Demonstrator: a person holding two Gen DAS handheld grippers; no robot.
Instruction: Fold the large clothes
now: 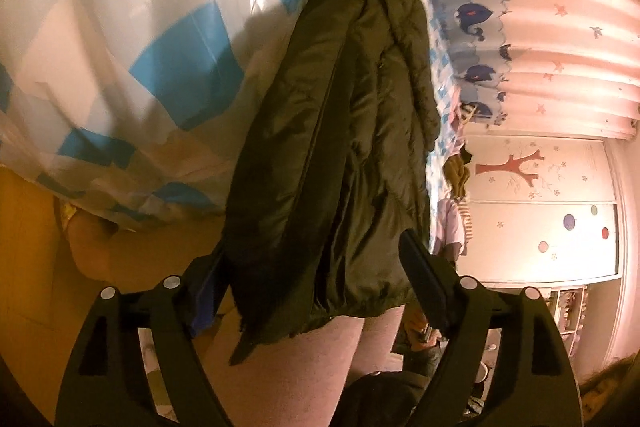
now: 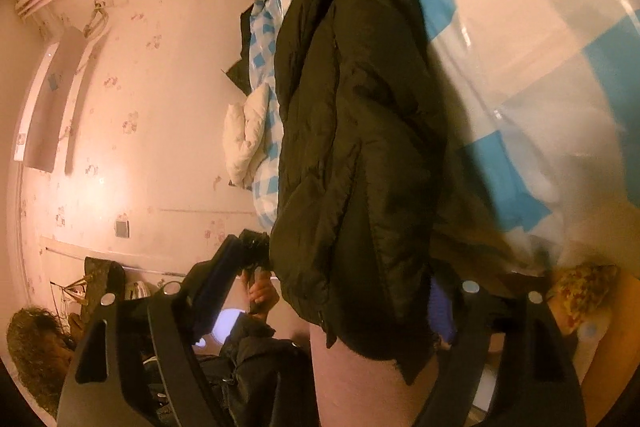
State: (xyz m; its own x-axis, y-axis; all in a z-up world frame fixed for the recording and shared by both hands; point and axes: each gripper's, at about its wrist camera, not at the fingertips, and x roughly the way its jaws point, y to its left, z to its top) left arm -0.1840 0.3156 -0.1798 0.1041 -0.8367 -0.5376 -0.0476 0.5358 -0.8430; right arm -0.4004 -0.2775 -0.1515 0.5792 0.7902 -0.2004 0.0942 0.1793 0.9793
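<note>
Left wrist view had the left gripper (image 1: 316,287) with its jaws spread wide, the near hem of the dark puffer jacket (image 1: 340,131) sitting between the fingers but, as far as I could tell, not pinched by either pad. The right gripper (image 2: 332,291) looked the same from its own camera: fingers splayed well apart, the other near corner of the jacket (image 2: 352,131) between them, nothing clamped. So both were let go, or close to it.

The relation that mattered: the jacket lay as one long narrow bundle on the bed, over the blue-and-white checked cover (image 1: 132,39), and its long axis ran straight away from both grippers toward the far edge of the bed. The near end hung a little over the near edge, right at the fingertips. Each gripper sat at its own near corner, so neither hand was really closer; my guess is the next fold goes end to end, along that axis.

Further out: whale-print curtain (image 1: 476,15), a cupboard door with a tree sticker (image 1: 520,167), a white pillow (image 2: 246,135) by the wall.

Brands or writing? Couldn't read any on the jacket or anywhere else.
</note>
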